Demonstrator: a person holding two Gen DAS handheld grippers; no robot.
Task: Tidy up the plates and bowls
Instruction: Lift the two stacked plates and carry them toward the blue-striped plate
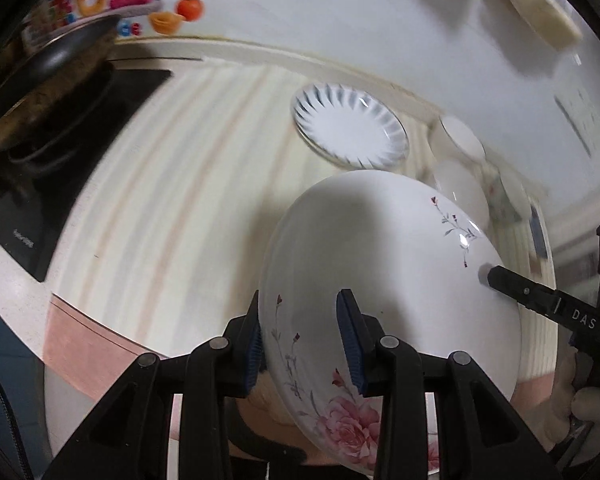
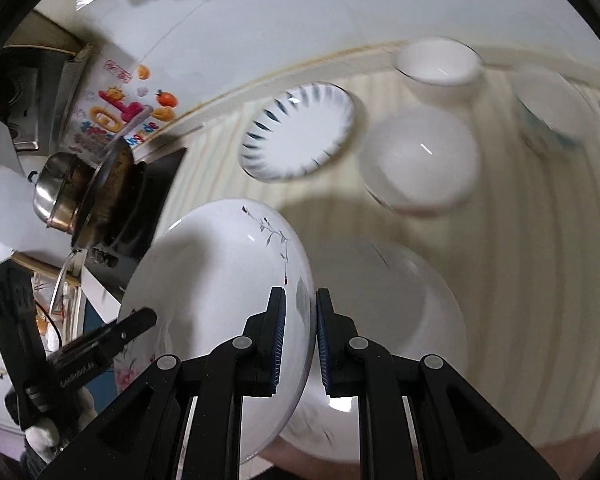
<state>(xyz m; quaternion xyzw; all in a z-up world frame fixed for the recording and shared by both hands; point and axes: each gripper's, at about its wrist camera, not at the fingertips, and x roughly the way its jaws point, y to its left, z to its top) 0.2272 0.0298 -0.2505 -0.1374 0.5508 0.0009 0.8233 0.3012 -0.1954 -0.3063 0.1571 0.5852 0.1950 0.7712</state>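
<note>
Left hand-held gripper point(image 1: 300, 336) and right hand-held gripper point(image 2: 300, 332) are both clamping the floral plate point(image 1: 380, 264), carrying it above the worktop point(image 1: 160, 184); striped plate point(image 2: 298, 130) and bowls point(image 2: 420, 160) are awaiting sorting.

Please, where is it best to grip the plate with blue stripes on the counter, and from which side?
Probably the rim of the striped plate, from above at its near edge: it lies flat, apart from the bowls, and only its raised rim gives the fingers something to pinch.

Two wrist fisheyes, each looking steeply down along its claw, close; both share the flowered plate point(image 1: 388, 264) and the striped plate point(image 2: 298, 132) beyond.
</note>
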